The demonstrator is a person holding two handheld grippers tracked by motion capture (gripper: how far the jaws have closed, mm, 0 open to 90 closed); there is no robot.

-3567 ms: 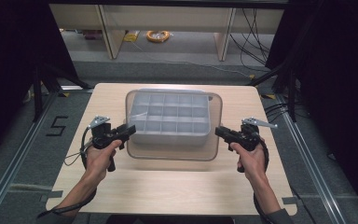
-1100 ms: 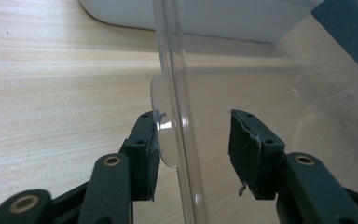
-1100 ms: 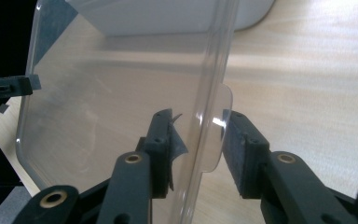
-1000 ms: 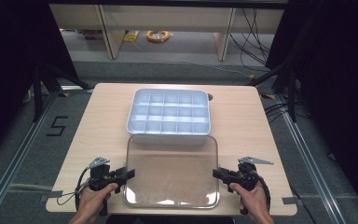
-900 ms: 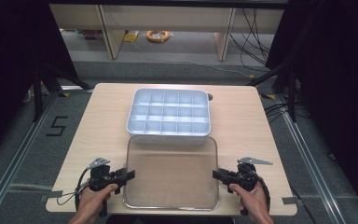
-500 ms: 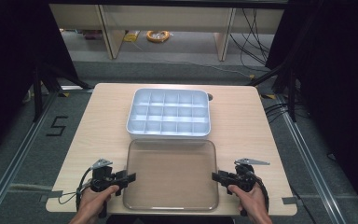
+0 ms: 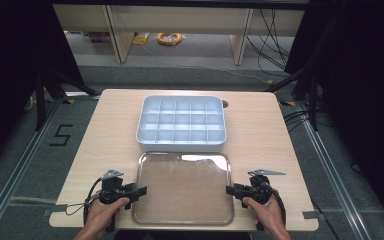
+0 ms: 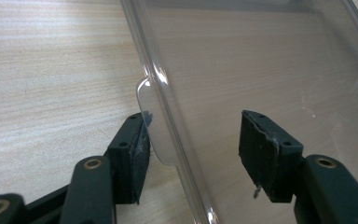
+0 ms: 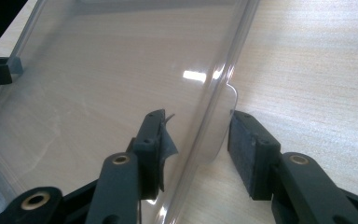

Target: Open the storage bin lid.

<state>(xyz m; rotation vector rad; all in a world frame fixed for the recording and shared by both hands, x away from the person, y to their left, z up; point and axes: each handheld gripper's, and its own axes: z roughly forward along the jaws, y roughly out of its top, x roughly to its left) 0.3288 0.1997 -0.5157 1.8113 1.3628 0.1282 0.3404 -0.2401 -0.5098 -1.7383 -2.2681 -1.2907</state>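
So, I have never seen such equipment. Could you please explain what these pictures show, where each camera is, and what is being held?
A person sits at a wooden table and holds a hand tool with two black jaws in each hand: the left gripper and the right gripper. One camera looks down from above. The two others ride on the grippers and look along their jaws. On the table stands a white divided tray; its clear lid lies flat in front of it. Each gripper has a lid edge between its jaws, but the jaws have just been opening and the pads stand off the plastic, so nothing is held.
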